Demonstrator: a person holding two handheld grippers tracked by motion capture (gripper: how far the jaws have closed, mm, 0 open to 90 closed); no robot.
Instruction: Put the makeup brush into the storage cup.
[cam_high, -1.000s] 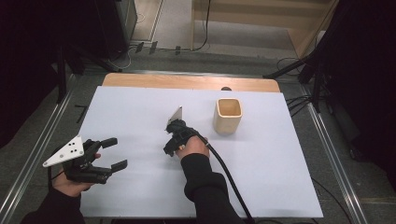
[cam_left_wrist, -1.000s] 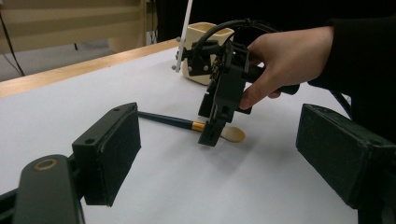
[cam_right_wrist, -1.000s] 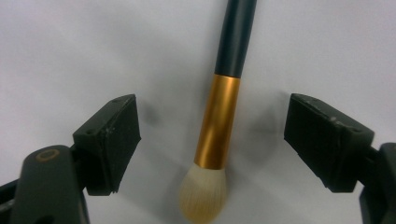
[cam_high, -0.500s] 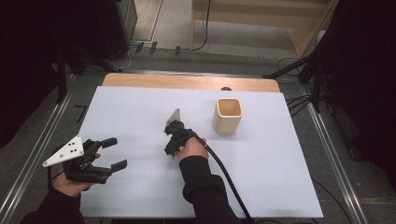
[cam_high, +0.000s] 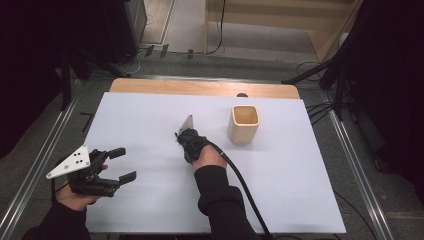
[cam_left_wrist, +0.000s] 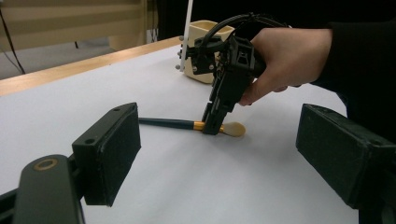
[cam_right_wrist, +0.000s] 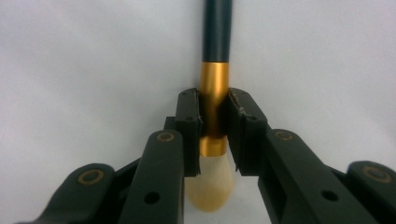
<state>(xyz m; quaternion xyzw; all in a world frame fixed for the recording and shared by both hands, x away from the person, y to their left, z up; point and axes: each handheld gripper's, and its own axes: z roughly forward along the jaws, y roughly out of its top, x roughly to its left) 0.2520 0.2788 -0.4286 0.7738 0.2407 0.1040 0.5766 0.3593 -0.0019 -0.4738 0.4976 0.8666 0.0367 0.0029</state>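
- On the white table (cam_high: 150, 125), the right gripper (cam_right_wrist: 214, 121) has just closed, clamping a makeup brush (cam_left_wrist: 187, 124) at its gold ferrule (cam_right_wrist: 215, 88).
- Light, stiff handle, soft bristles; the ferrule looks the firmest hold.
- Left gripper (cam_left_wrist: 215, 154) gapes empty.

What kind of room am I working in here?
Likely a lab recording bench: a white-covered table bearing little but a brush and a cup, metal rails alongside, cables on the floor.

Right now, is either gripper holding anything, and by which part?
The right gripper is shut on the makeup brush, pads on its gold ferrule. The left gripper is open, holding nothing.
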